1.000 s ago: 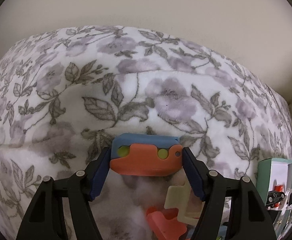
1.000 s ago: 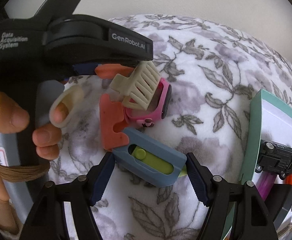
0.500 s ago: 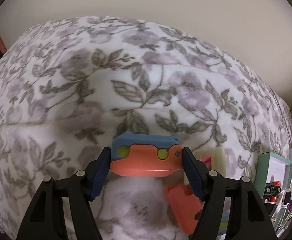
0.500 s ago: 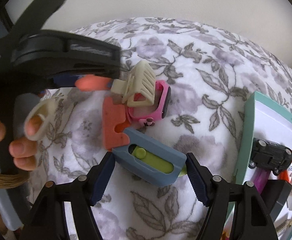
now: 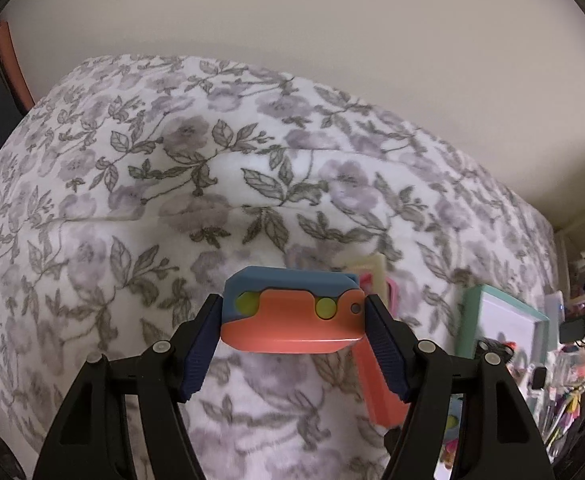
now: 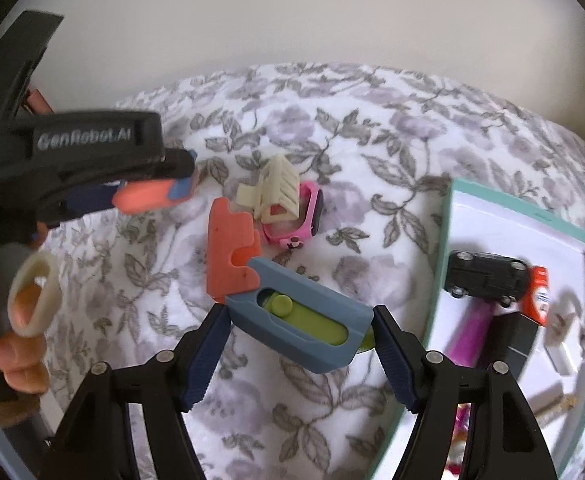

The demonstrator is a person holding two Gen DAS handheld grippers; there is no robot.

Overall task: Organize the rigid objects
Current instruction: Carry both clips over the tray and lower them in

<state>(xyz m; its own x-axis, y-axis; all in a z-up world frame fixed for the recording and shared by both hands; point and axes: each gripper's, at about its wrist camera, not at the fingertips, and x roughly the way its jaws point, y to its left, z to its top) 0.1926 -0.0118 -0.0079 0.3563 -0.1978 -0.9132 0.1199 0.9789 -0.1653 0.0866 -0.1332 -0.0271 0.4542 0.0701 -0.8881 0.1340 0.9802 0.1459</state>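
Note:
My left gripper [image 5: 292, 305] is shut on an orange-and-blue toy knife [image 5: 292, 330] with green buttons, held crosswise above the floral blanket [image 5: 172, 200]. My right gripper [image 6: 301, 316] is shut on a blue-grey toy knife [image 6: 312, 340] with a green slider; its orange blade [image 6: 230, 256] sticks out to the upper left. The right wrist view also shows the left gripper [image 6: 152, 188] at the upper left with its toy [image 6: 140, 200], and a hand on its handle. A cream hair clip [image 6: 276, 190] and a pink watch [image 6: 306, 220] lie on the blanket below.
A teal-rimmed box [image 6: 446, 240] stands at the right on the blanket, holding a black toy car [image 6: 486, 278], an orange item [image 6: 538, 294], a purple stick and other small things. In the left wrist view the box [image 5: 472, 320] is at the right. A pale wall rises behind.
Both grippers have lifted with their toys still gripped. The blanket, clip, watch and box look smaller and farther. In the right wrist view the left gripper has drifted up and left.

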